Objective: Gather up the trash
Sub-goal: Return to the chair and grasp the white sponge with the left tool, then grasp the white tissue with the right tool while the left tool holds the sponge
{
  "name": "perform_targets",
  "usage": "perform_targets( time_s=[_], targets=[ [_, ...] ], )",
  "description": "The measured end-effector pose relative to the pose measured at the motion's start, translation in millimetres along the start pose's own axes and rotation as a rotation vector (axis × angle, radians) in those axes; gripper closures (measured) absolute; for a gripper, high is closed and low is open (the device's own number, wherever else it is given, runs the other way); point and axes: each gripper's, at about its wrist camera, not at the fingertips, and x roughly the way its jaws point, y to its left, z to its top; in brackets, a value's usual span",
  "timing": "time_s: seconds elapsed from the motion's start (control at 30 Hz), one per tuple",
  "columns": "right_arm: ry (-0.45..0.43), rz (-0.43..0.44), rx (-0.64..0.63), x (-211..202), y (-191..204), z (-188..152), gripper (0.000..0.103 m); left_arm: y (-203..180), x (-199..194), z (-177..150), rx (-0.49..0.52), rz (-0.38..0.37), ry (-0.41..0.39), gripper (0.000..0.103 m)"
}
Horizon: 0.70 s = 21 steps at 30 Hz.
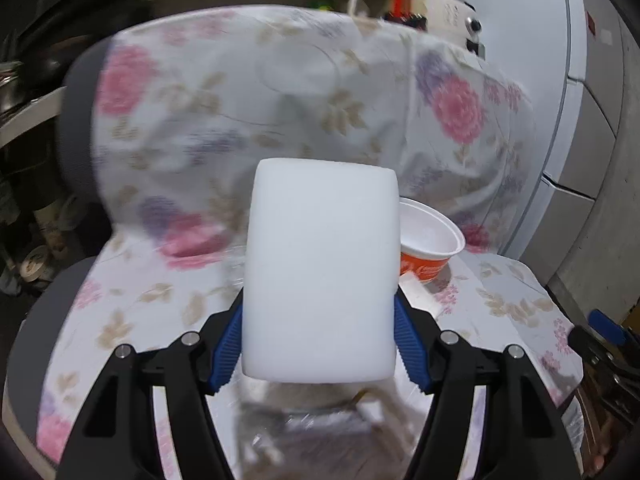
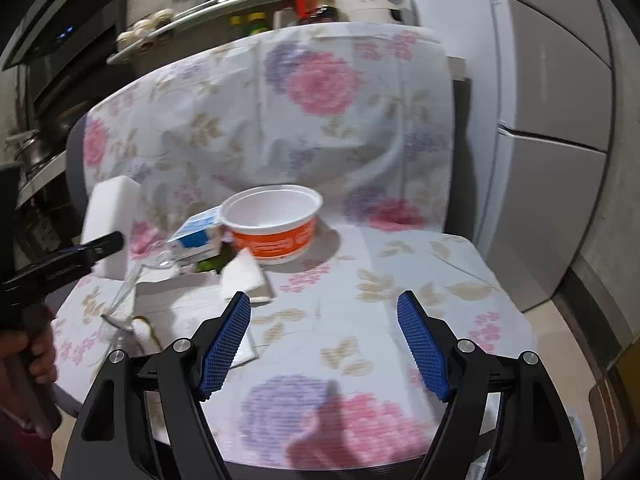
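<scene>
The left hand-held gripper (image 1: 318,340) grips a white rectangular foam block (image 1: 322,276) – its blue ribbed pads press against the block's two sides, and the block is raised above a chair draped in a floral pink-and-purple cloth (image 2: 400,280). The right hand-held gripper (image 2: 324,340) hangs over the seat with its jaws wide apart and nothing between them. On the seat lie an orange-and-white foam bowl (image 2: 272,228), a blue-and-white carton (image 2: 198,232) touching it, a folded white paper napkin (image 2: 244,276) and clear plastic wrap (image 2: 128,292) – all clustered together.
</scene>
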Motion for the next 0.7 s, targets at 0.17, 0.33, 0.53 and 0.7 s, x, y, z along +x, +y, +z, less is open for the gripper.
perform_targets(
  time_s=[0.17,0.33,0.53,0.7],
  targets=[
    [0.024,0.054,-0.063,7,36,-8,0.027,31,-23,-23,-0.058,0.027,0.012,0.037],
    [0.078,0.110,-0.159,19,77,-23,0.027,53,-29,-43,-0.098,0.039,0.034,0.037],
    [0.139,0.155,-0.267,41,126,-43,0.030,64,-26,-58,-0.120,0.023,0.053,0.037],
    [0.169,0.107,-0.333,59,147,-55,0.034,70,-24,-65,-0.134,0.012,0.059,0.037]
  ],
)
